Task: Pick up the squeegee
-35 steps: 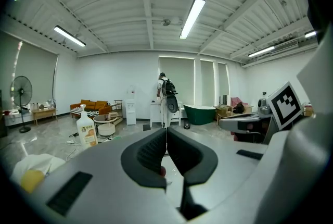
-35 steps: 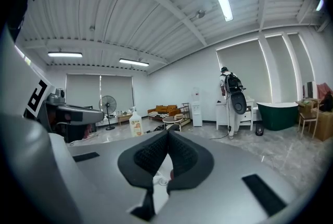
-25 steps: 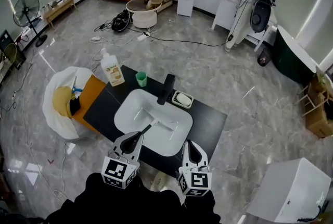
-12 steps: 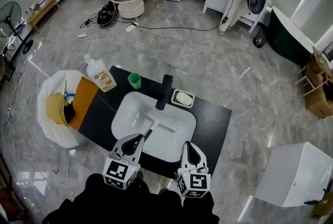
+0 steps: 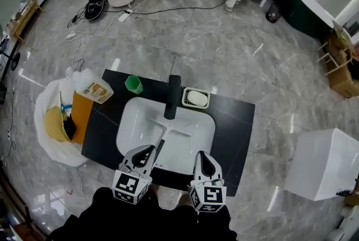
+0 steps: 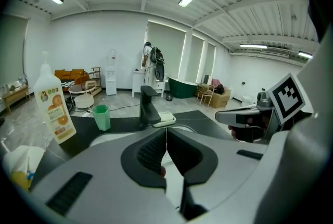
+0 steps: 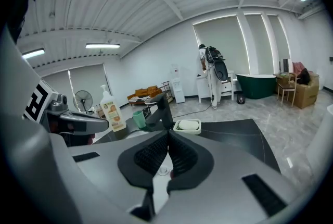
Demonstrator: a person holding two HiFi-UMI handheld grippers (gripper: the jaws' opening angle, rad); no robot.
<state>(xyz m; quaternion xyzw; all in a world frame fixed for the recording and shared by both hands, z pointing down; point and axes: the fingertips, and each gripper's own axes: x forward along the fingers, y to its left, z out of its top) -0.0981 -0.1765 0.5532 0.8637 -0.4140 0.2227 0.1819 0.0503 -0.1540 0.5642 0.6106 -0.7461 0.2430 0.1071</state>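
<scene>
Grey floor [image 5: 224,38] ringed the black desk [image 5: 235,128], its squeegee [image 5: 168,136] lying in the sink [image 5: 128,122] at 1 o'clock from the left gripper [image 5: 150,149]; its fingers and the right gripper's [image 5: 202,154] were pinched together, empty, so this approach likely needed them opened next.

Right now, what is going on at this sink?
A person holds the left hand-held gripper and the right hand-held gripper over the near edge of the basin, which is set in a counter. Both are shut and empty. The squeegee lies in the basin, not yet picked up, its handle nearest the left one.
</scene>
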